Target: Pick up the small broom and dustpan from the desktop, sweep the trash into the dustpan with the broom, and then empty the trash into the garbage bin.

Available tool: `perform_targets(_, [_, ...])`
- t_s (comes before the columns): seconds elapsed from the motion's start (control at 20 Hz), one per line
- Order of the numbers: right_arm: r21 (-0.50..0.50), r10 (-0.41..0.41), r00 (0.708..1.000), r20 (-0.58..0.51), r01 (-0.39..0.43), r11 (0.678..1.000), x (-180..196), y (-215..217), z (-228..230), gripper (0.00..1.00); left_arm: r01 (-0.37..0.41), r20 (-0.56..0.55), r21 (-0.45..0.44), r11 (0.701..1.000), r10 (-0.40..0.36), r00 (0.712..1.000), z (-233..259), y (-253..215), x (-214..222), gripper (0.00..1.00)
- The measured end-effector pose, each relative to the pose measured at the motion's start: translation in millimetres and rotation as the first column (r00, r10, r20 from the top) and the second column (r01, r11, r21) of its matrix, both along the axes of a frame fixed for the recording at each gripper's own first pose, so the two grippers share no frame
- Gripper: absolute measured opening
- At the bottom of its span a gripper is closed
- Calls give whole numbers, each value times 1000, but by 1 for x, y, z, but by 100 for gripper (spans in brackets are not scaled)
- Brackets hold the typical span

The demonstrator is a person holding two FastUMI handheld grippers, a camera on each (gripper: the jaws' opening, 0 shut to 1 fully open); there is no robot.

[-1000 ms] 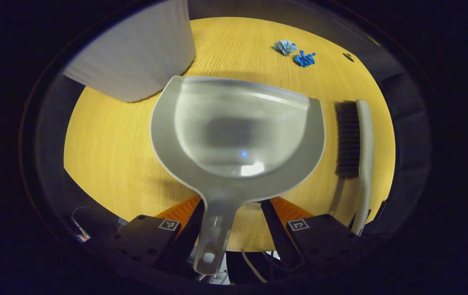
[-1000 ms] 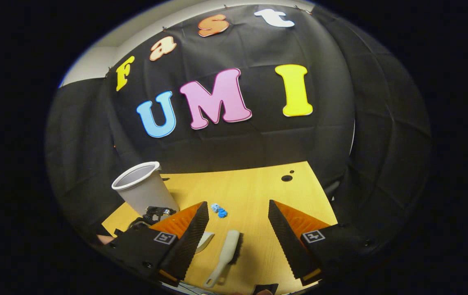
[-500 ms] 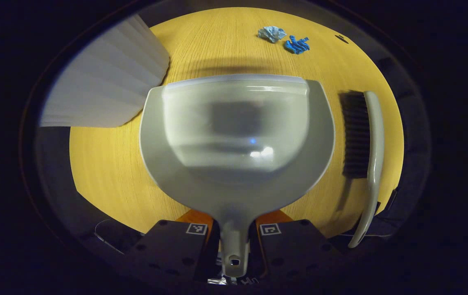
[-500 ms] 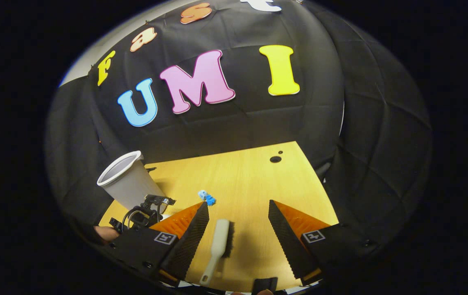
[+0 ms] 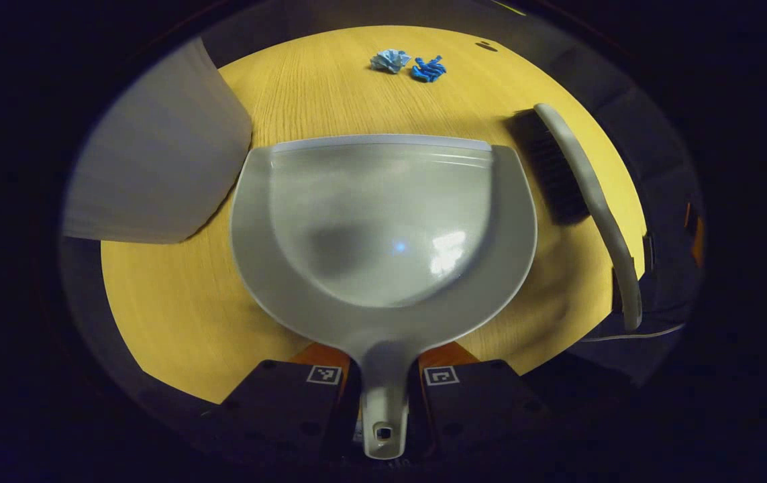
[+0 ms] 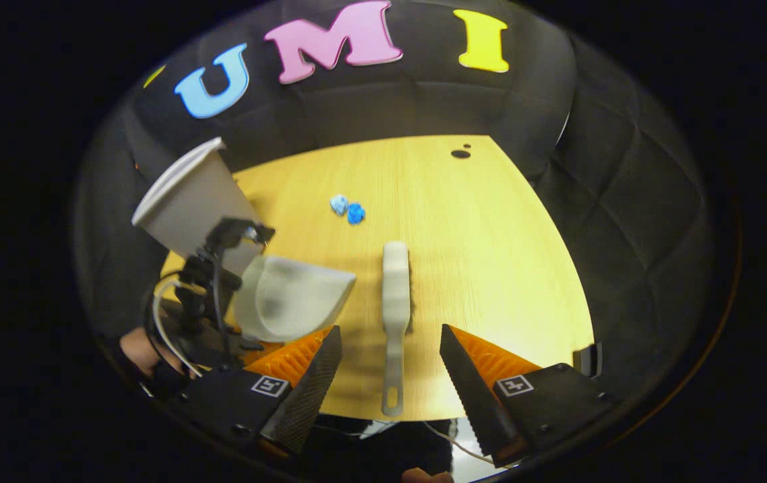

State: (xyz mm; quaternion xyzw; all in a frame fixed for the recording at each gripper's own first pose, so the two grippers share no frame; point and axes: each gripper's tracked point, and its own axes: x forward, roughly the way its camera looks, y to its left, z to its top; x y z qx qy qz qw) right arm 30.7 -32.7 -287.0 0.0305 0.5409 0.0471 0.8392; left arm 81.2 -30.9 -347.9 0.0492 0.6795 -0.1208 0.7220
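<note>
The dustpan [image 5: 383, 228] is held by its handle, which runs down between the two fingers of the left gripper [image 5: 383, 409]; both fingers pinch it from either side. In the right gripper view the pan's bowl sits tilted over the near left part of the worktop [image 6: 490, 255], with the left gripper and the hand holding it just behind. The white garbage bin [image 5: 155, 174] stands just beside the pan's left rim, at the worktop's left edge.

The small broom [image 6: 395, 295] lies flat on the worktop to the right of the dustpan, apart from it, its handle end pointing toward the near edge and its dark bristles facing the pan. The right gripper [image 6: 390, 376] hangs above the broom's handle with its fingers spread wide, one on each side, neither touching it.

The trash, a pale crumpled scrap [image 5: 390, 60] and a blue one [image 5: 428, 69], lies close together toward the far edge, well apart from pan and broom.
</note>
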Motion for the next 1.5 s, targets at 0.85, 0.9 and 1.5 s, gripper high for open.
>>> perform_targets(0.85, [-82, -59, 878, -476, 23, 996, -5, -12, -132, 86, 47, 89, -3, 999, -47, 995, -3, 3, -2, 29])
perform_targets(0.9, [-84, -56, 876, -480, 18, 996, -5, -13, -137, 82, 54, 91, -1, 999, -54, 994, -2, 3, -3, 29])
perform_targets(1.5, [-23, 82, 869, -489, -107, 994, 40, -22, -122, 26, -1, 55, -54, 999, 4, 998, -1, 4, 0, 29])
